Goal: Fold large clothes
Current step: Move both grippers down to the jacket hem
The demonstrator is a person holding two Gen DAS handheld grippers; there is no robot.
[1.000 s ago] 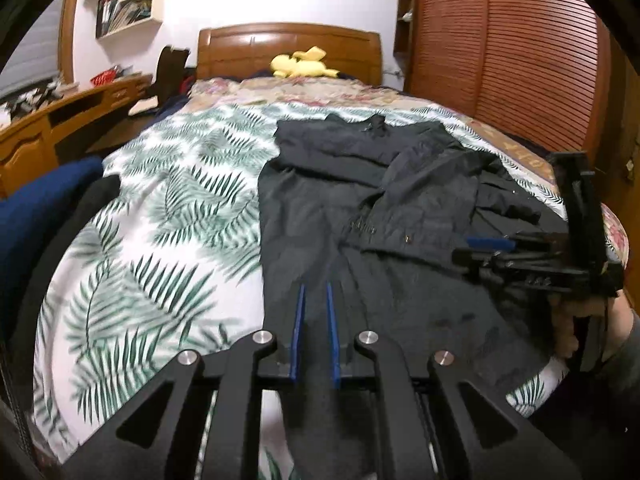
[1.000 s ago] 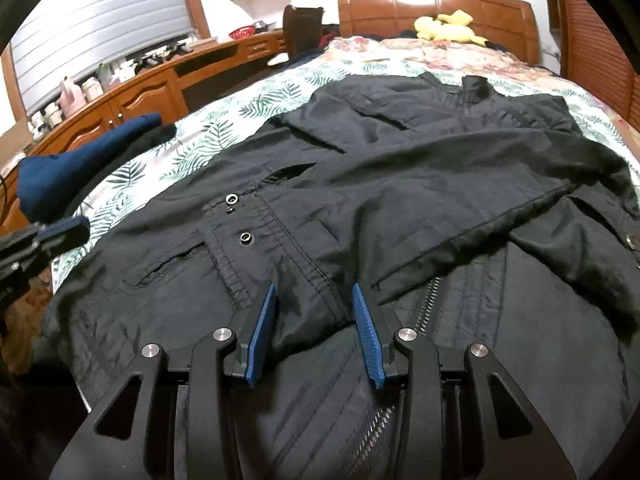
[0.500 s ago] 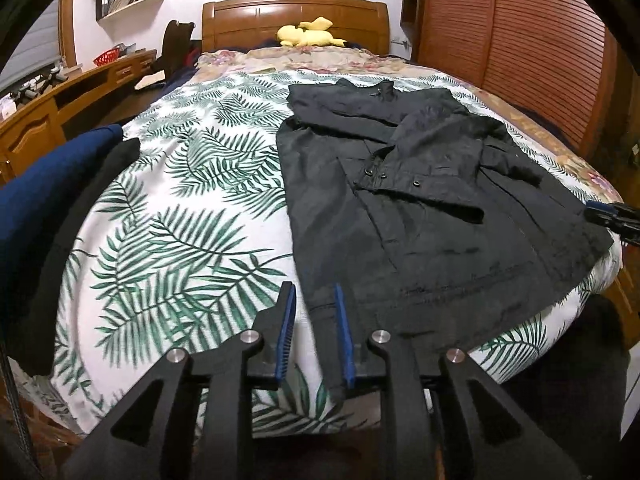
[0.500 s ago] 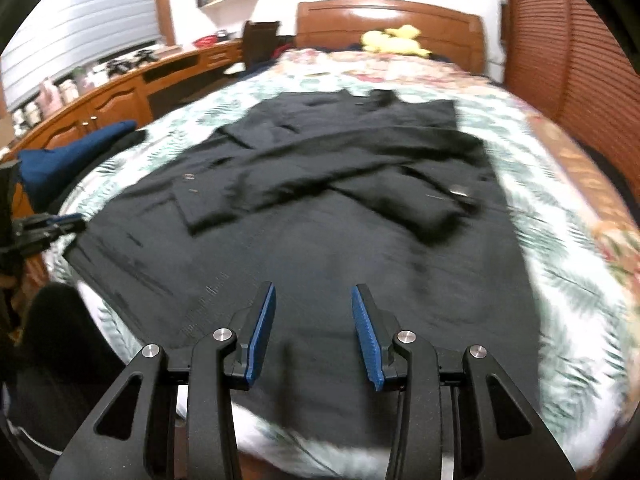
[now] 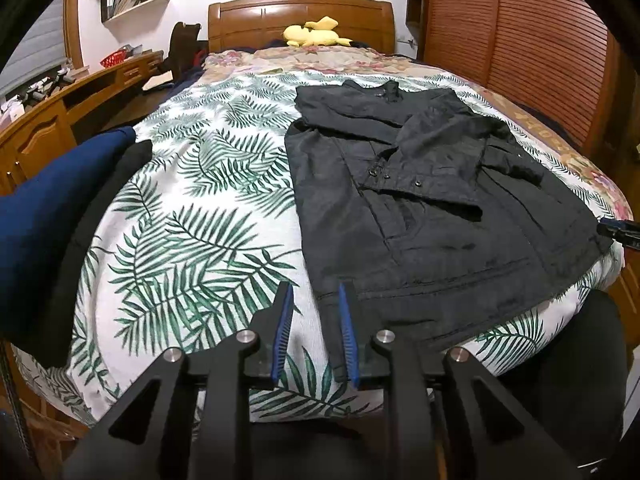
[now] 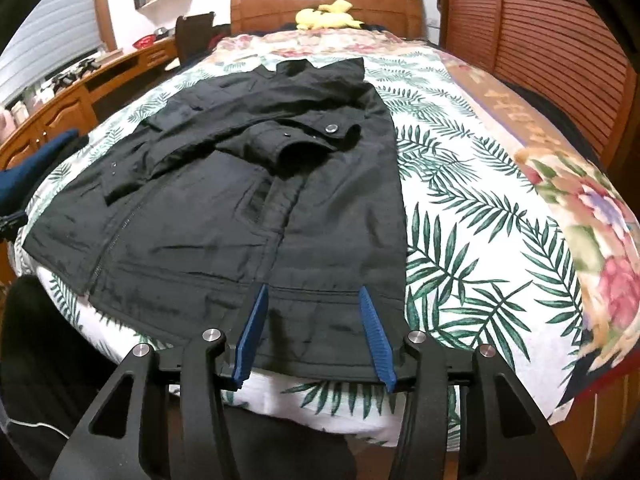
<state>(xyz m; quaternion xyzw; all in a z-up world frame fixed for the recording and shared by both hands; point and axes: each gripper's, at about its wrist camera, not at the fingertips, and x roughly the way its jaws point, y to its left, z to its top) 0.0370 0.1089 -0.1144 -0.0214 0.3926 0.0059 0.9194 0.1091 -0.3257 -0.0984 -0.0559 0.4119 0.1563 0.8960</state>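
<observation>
Right wrist: tongs parted above jacket hem.

Black jacket — slightly shiny cloth (creased); headboard — glossy wood.

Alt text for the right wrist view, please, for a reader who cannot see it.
A black jacket lies flat on a palm-leaf bedspread, sleeves folded across its front. The right gripper hangs open over the hem at the bed's near edge, gripping nothing. A yellow plush toy sits by the headboard.

Right claw cut off
</observation>
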